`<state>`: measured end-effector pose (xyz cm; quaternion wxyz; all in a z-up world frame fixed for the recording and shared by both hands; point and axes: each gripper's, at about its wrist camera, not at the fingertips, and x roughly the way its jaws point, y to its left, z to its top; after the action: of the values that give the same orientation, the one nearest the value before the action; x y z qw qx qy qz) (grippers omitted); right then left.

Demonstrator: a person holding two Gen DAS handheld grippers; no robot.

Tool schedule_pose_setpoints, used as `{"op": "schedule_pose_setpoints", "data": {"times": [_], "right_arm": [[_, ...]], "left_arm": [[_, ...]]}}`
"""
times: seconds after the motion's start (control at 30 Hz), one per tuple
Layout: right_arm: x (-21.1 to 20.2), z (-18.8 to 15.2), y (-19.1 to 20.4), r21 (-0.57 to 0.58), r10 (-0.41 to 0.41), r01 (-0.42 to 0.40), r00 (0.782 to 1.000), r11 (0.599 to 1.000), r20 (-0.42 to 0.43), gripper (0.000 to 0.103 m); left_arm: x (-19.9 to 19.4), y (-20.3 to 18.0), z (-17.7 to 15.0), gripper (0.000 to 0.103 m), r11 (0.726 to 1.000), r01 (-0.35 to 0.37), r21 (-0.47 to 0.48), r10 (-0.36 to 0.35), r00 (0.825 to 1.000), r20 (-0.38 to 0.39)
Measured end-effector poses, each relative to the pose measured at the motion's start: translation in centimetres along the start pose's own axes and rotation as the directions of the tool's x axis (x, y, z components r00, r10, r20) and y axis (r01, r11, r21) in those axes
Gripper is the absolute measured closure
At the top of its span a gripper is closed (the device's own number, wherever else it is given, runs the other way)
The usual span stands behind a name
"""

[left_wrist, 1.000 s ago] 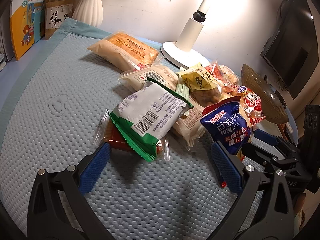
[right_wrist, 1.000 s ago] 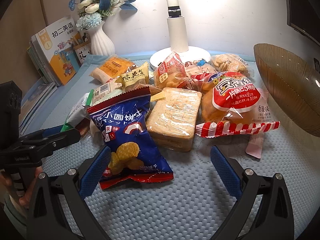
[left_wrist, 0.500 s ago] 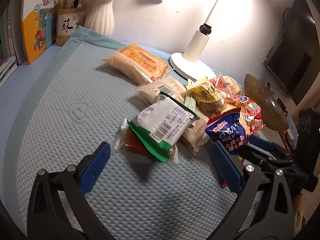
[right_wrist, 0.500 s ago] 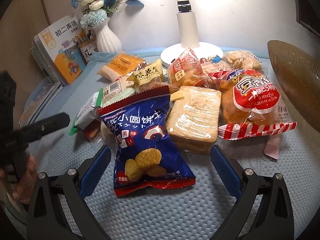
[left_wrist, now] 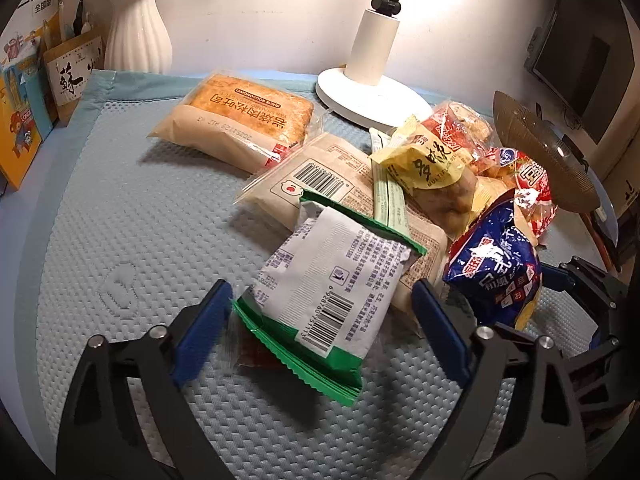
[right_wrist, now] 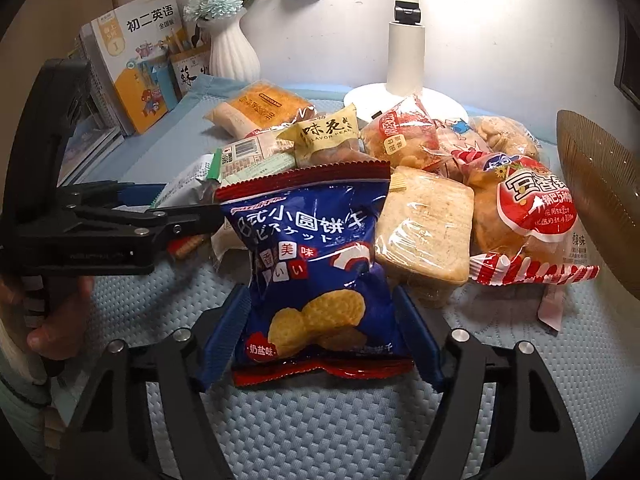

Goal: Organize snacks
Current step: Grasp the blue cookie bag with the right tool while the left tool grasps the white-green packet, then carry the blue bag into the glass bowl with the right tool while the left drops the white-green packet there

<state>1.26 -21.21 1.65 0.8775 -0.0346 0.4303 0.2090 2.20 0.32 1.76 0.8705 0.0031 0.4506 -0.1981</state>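
Note:
A pile of snack packets lies on a blue mat [left_wrist: 120, 200]. My left gripper [left_wrist: 320, 288] is open, its blue pads on either side of a green-and-white packet [left_wrist: 328, 296] that lies barcode up on a small red sachet [left_wrist: 252, 354]. My right gripper [right_wrist: 320, 292] has narrowed onto a blue biscuit packet [right_wrist: 316, 240], with a pad against each side. In the left wrist view that blue packet [left_wrist: 492, 272] stands tilted beside the right gripper [left_wrist: 560, 276]. The right wrist view shows the left gripper [right_wrist: 192, 220], held by a hand [right_wrist: 60, 320].
Behind lie an orange bread pack [left_wrist: 240, 120], a yellow peanut bag [right_wrist: 328, 136], a clear cracker pack [right_wrist: 424, 232] and a red-and-white bun bag [right_wrist: 532, 216]. A brown glass bowl [right_wrist: 600, 200] stands at the right. A lamp base [left_wrist: 372, 92], vase [left_wrist: 136, 40] and books [right_wrist: 140, 64] line the back.
Both grippers moved forward onto their packets. The right gripper's pads closed in against the blue packet. The left pads now flank the green-and-white packet.

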Motion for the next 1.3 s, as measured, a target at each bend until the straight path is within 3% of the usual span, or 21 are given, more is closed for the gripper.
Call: {"op": "schedule_pose_setpoints", "data": {"times": [0.03, 0.1, 0.13, 0.3, 0.47, 0.6, 0.73, 0.87, 1.0, 1.1, 1.17, 1.27, 1.3], "right_arm": [[-0.1, 0.0, 0.1, -0.008, 0.004, -0.004, 1.0, 1.0, 0.006, 0.042], [-0.3, -0.2, 0.3, -0.015, -0.01, 0.01, 1.0, 1.0, 0.014, 0.047], [-0.5, -0.3, 0.4, -0.019, -0.01, 0.011, 1.0, 1.0, 0.019, 0.05], [-2.3, -0.8, -0.2, -0.005, 0.041, -0.041, 0.997, 0.999, 0.068, 0.055], [-4.8, -0.9, -1.9, 0.069, 0.073, -0.081, 0.99, 0.994, 0.118, 0.055], [-8.8, -0.5, -4.6, 0.12, -0.005, -0.019, 0.98, 0.993, 0.201, 0.055], [-12.3, 0.1, -9.9, 0.245, -0.16, 0.099, 0.957, 0.965, 0.242, 0.055], [-13.6, 0.0, -17.0, 0.424, -0.312, 0.215, 0.934, 0.88, 0.174, 0.055], [-13.4, -0.3, -22.3, 0.525, -0.357, 0.249, 0.927, 0.814, 0.112, 0.054], [-12.6, 0.1, -24.8, 0.563, -0.375, 0.268, 0.923, 0.782, 0.081, 0.051], [-12.3, 0.4, -25.7, 0.577, -0.391, 0.282, 0.918, 0.766, 0.07, 0.036], [-13.3, 0.0, -26.0, 0.582, -0.438, 0.306, 0.894, 0.753, 0.096, 0.035], [-13.6, -0.2, -25.9, 0.579, -0.436, 0.299, 0.893, 0.759, 0.111, 0.035]], "left_arm": [[0.0, 0.0, 0.0, 0.02, 1.0, -0.004, 0.003, 0.004, 1.0, 0.007], [-0.1, 0.0, 0.0, 0.044, 1.0, 0.013, 0.007, -0.013, 1.0, 0.018], [-0.2, -0.1, 0.0, 0.048, 1.0, 0.027, 0.007, -0.027, 0.999, 0.02], [-1.3, -0.4, -0.3, 0.054, 1.0, 0.003, 0.008, -0.004, 0.999, 0.046], [-4.9, -1.5, 0.3, 0.054, 1.0, 0.017, 0.019, -0.019, 0.993, 0.115], [-7.0, -4.5, 2.2, 0.054, 0.996, 0.04, 0.076, -0.051, 0.987, 0.154], [-7.4, -9.7, 4.6, 0.054, 0.984, 0.061, 0.17, -0.092, 0.98, 0.179], [-6.4, -16.8, 7.7, 0.054, 0.956, 0.126, 0.264, -0.174, 0.97, 0.167], [-3.9, -23.2, 10.1, 0.054, 0.929, 0.177, 0.326, -0.23, 0.964, 0.13], [-1.4, -26.1, 11.6, 0.053, 0.929, 0.225, 0.296, -0.263, 0.96, 0.097], [0.1, -27.4, 12.5, 0.051, 0.927, 0.256, 0.276, -0.289, 0.954, 0.085], [2.0, -28.5, 13.6, 0.014, 0.94, 0.223, 0.26, -0.255, 0.962, 0.099], [2.0, -28.0, 13.8, 0.015, 0.944, 0.22, 0.246, -0.253, 0.961, 0.112]]}}
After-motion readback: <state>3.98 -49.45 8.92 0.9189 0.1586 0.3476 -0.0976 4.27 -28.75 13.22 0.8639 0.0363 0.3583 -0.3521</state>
